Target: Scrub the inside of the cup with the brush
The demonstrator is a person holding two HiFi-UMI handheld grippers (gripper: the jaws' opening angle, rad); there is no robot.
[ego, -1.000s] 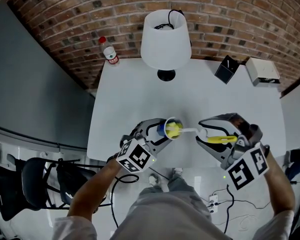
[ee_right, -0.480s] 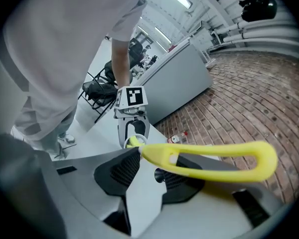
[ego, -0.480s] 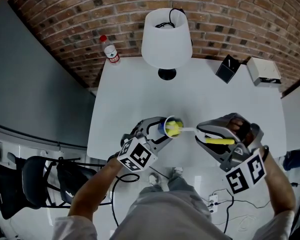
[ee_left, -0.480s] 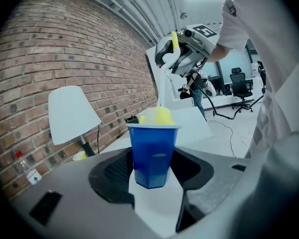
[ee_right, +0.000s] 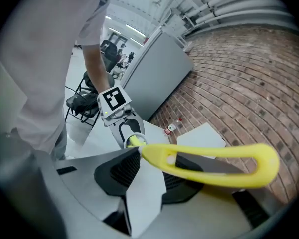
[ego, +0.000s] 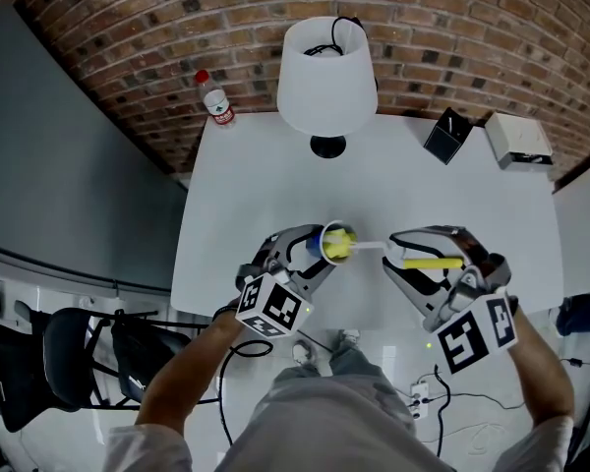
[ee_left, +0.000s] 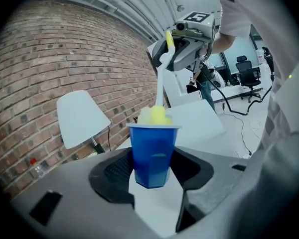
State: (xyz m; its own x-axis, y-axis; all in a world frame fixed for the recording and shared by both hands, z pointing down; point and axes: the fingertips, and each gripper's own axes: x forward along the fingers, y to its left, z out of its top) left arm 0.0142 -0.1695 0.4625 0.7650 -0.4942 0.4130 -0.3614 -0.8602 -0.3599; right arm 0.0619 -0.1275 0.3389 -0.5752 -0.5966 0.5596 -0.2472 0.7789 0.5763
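Both grippers are busy, so here we go. My left gripper [ego: 310, 251] has its fingers clenched round the small blue plastic cup [ee_left: 152, 151], one pad on each side of its wall, low down near the base. That leaves the rim free for the brush to come in. I've got the cup on the near side of the tall white lamp [ego: 326, 77], straight out from its base toward me, over the front part of the white counter [ego: 246, 185]. Its mouth is turned across toward my other hand rather than straight up, which makes sense, since the brush comes in sideways.

My right gripper [ego: 401, 256] is clamped on the long brush with the yellow loop handle [ee_right: 157, 158]. The fingers pinch the handle's forward end, so the white neck reaches out ahead of them. That gives me reach without the fingers crowding the rim. The pale yellow sponge head [ego: 339, 245] sits in the cup's mouth, part of it poking above the rim in the left gripper view. How deep it goes I can't tell.

My read: scrubbing is under way. Next call is pushing the head deeper and twisting, left fingers holding hard so the light cup doesn't spin or slip.
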